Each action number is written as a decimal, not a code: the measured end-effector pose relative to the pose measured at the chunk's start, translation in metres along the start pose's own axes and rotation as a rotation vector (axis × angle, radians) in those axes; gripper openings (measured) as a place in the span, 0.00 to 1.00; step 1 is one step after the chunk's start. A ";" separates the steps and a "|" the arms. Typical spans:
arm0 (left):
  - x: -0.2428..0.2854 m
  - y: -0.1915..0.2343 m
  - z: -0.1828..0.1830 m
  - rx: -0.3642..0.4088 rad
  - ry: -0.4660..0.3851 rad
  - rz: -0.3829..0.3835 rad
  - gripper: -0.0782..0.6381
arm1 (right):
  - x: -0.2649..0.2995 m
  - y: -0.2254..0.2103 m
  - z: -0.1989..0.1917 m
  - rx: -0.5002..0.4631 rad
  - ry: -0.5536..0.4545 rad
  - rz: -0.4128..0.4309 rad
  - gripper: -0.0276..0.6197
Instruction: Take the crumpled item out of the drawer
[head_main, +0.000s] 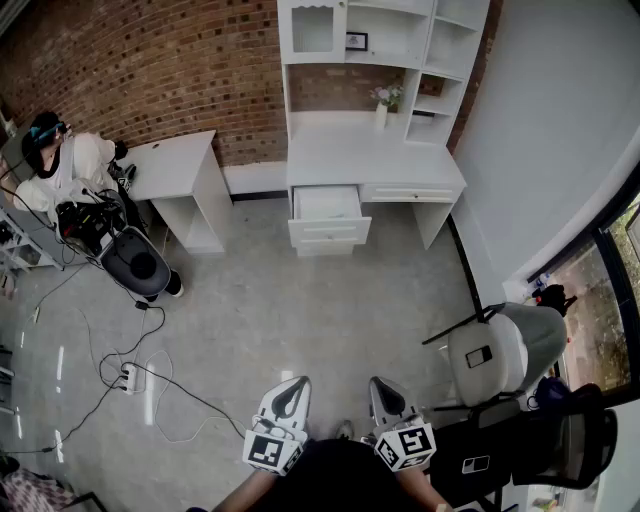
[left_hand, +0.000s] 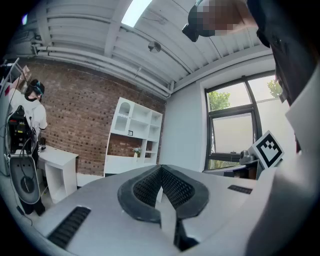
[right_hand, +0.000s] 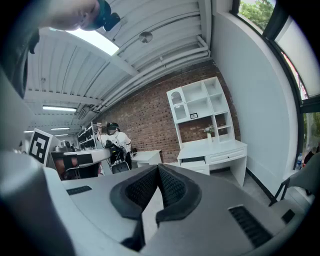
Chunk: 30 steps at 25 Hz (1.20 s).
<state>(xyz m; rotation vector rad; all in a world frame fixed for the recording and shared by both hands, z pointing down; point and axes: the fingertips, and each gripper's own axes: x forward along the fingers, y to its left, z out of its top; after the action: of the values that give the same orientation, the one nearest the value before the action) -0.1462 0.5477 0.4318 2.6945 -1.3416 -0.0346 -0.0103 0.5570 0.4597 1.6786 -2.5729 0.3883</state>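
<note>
A white desk with a shelf unit stands against the far brick wall. Its left drawer is pulled open, and the inside looks pale; I cannot make out a crumpled item in it from here. Both grippers are held low and close to the person, far from the desk. The left gripper is shut, its ribbed pads meeting with nothing between them. The right gripper is likewise shut and empty. The right gripper view also shows the desk and its open drawer in the distance.
A small white side table stands left of the desk. A person sits at the far left beside a black chair. A power strip and cables lie on the floor. A grey chair stands at the right.
</note>
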 end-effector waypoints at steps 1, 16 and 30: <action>0.001 -0.001 0.001 -0.002 0.005 0.000 0.14 | 0.000 -0.001 0.000 0.000 0.000 0.000 0.06; 0.022 -0.036 -0.003 -0.002 0.023 0.015 0.14 | -0.019 -0.033 0.005 0.012 -0.029 0.018 0.06; 0.053 -0.042 -0.022 -0.027 0.078 0.066 0.14 | 0.003 -0.081 0.002 0.044 -0.006 0.055 0.06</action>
<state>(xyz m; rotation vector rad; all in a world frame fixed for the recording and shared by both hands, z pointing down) -0.0791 0.5324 0.4503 2.5993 -1.3951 0.0581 0.0621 0.5225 0.4735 1.6276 -2.6386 0.4458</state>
